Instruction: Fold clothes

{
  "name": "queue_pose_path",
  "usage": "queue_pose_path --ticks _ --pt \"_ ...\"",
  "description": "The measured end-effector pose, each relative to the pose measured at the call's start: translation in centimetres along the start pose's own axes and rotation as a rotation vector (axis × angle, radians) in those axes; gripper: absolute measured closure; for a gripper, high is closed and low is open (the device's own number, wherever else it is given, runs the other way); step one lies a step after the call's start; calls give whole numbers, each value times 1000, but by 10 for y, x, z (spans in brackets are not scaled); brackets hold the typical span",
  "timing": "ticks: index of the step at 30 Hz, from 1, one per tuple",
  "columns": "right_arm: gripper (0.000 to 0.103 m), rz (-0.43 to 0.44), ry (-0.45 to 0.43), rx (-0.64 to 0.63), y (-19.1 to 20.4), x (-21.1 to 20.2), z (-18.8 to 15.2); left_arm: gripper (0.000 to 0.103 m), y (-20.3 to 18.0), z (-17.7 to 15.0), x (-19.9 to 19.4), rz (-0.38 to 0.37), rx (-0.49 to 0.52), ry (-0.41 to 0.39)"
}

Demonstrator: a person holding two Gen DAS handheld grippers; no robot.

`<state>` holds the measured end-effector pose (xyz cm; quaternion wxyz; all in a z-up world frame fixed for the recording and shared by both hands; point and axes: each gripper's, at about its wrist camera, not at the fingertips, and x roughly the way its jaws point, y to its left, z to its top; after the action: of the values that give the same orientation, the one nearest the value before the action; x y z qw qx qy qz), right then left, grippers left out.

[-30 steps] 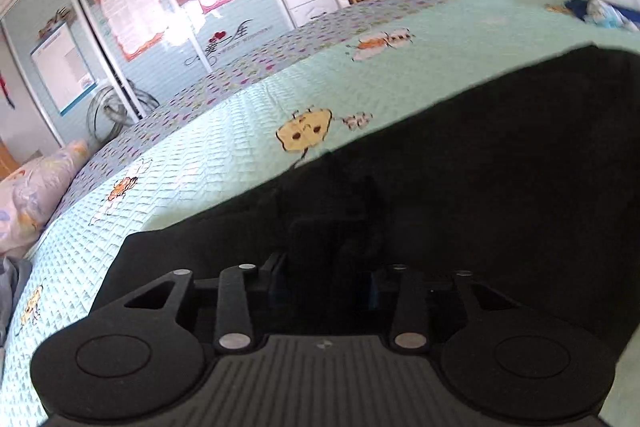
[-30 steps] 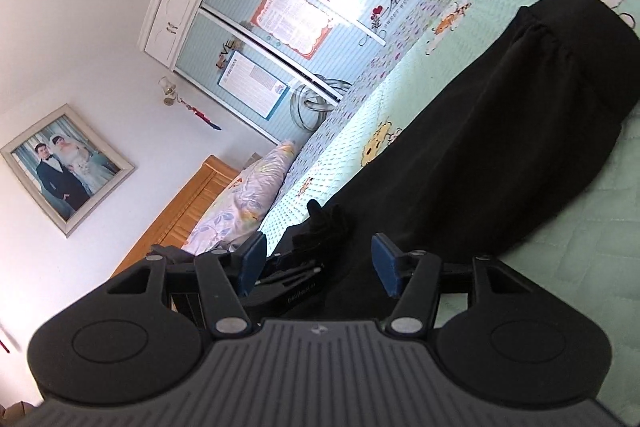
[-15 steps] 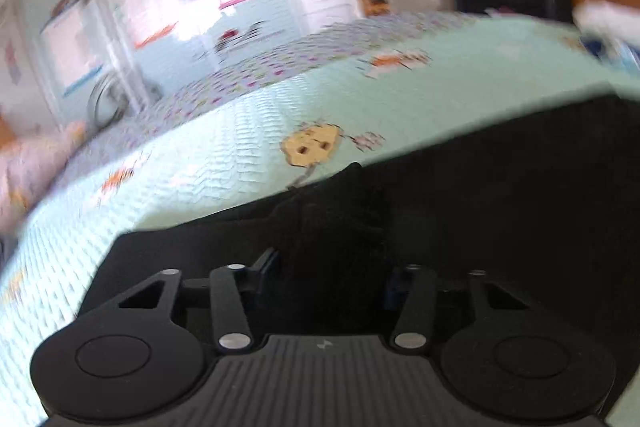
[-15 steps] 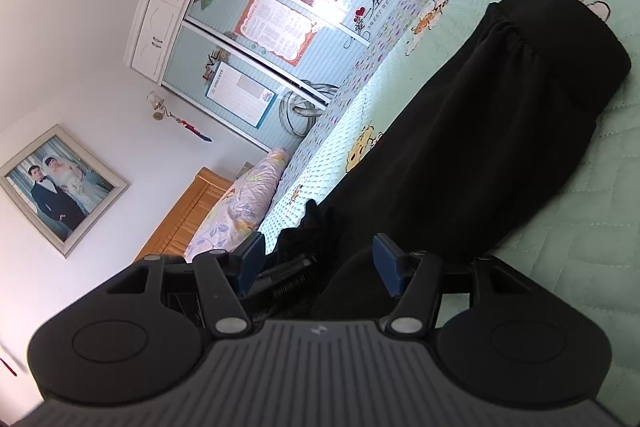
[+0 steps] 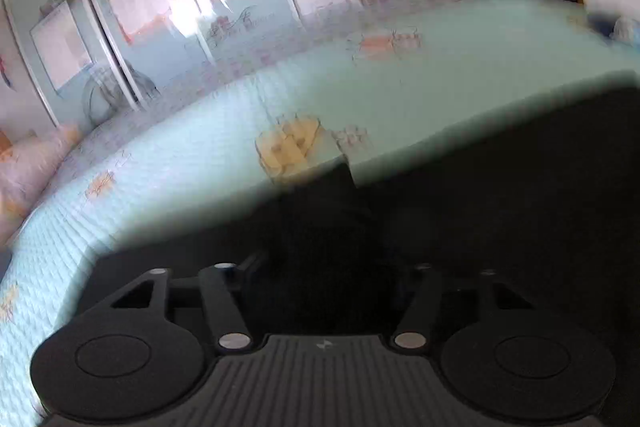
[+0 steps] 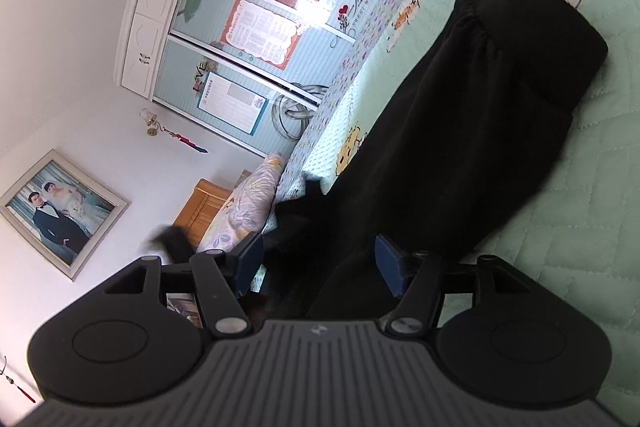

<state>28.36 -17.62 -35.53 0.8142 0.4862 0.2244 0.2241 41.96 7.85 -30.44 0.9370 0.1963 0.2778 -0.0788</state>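
Mostly, a pale green quilted bedspread (image 6: 592, 195) printed with cartoon figures is filling both views, covering a bed in a bedroom. Behind it a wardrobe with sliding doors (image 6: 256, 39) is carrying pink-bordered posters, a framed wedding photo (image 6: 60, 211) is hanging on the white wall, and a floral pillow (image 6: 248, 207) is lying against a wooden headboard (image 6: 200, 207).

A pair of black trousers (image 6: 460, 147) is lying flat on the bedspread. In the right wrist view its long axis is running from the fingers up toward the upper right, where the gathered, banded end is resting by a white cartoon print. In the left wrist view the same dark cloth (image 5: 500, 207) is spreading across the lower right, blurred.

The left gripper (image 5: 326, 267) is opening, with a raised bunch of black cloth standing between its fingers; whether the pads are touching it I cannot tell in the dark blur. The right gripper (image 6: 320, 263) is standing partly open, cloth lying between its blue pads (image 6: 388, 263) without being pinched.

Compared with a second ago, the left fingers are standing wider apart and the left view is sliding sideways, smearing the room. The right view is rolling slightly, and the trousers are lying as before.
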Motion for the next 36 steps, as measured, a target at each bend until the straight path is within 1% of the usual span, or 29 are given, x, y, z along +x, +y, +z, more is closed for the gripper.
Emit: queue_pose_path --ticks 1,2,4,5,7,8,9,10,11,12,13,14,15,17,18,19,20,21,22,23,24,26,28,30,32,33,36 --pt "39 3 -1 -1 0 0 0 6 -1 -1 -6 -7 -8 -35" --pt "39 5 -3 -3 1 -1 0 0 0 -1 -12 -41 -14 -56" --pt "38 10 -7 -4 0 -3 0 1 2 -2 -21 -105 -22 -74" --pt "38 11 -6 0 -1 -3 0 1 3 -2 -26 -119 -20 -80" --pt "38 10 -3 6 -1 -3 0 1 13 -2 -43 -129 -66 -140" --pt "38 10 -4 6 -1 -3 0 1 21 -1 -52 -140 -124 -178" --pt "38 10 -5 5 -1 -4 0 1 33 0 -60 -159 -210 -218" --pt "38 10 -6 4 -1 -4 0 1 46 3 -65 -187 -314 -252" --pt "38 11 -7 3 -2 -3 2 1 62 7 -66 -234 -432 -273" --pt "37 9 -8 4 -2 -3 2 1 76 10 -61 -300 -542 -276" --pt "37 7 -6 7 -3 -2 2 6 88 13 -52 -379 -648 -269" --pt "37 4 -3 10 -4 -1 1 9 100 17 -44 -458 -754 -261" --pt "37 3 0 14 -4 -1 1 11 107 19 -35 -518 -832 -248" --pt "36 2 2 17 -6 0 1 12 110 21 -17 -602 -929 -212" --pt "36 2 2 18 -6 0 1 12 109 20 -8 -629 -963 -176" --pt "36 2 2 19 -7 0 1 12 103 16 5 -626 -977 -100" --pt "36 2 3 20 -7 0 1 13 95 10 21 -608 -974 6" --pt "36 3 3 21 -7 0 2 19 85 1 38 -584 -951 117" --pt "36 2 4 21 -8 0 2 35 79 -6 47 -567 -931 153" --pt "36 1 7 19 -8 1 2 36 80 -8 45 -558 -922 119" --pt "36 0 10 18 -8 1 2 34 81 -8 45 -557 -933 105" --pt "36 2 12 17 -7 1 1 29 86 -7 39 -567 -986 89" --pt "36 3 12 17 -7 1 1 19 90 0 24 -568 -986 19" --pt "36 0 12 13 -6 1 1 14 93 8 14 -597 -980 -63" --pt "36 1 9 15 -6 0 1 10 96 15 14 -628 -995 -127" --pt "36 1 9 17 -6 0 1 5 94 16 20 -637 -996 -124" --pt "36 -2 12 18 -6 0 0 2 76 10 55 -648 -985 -7"
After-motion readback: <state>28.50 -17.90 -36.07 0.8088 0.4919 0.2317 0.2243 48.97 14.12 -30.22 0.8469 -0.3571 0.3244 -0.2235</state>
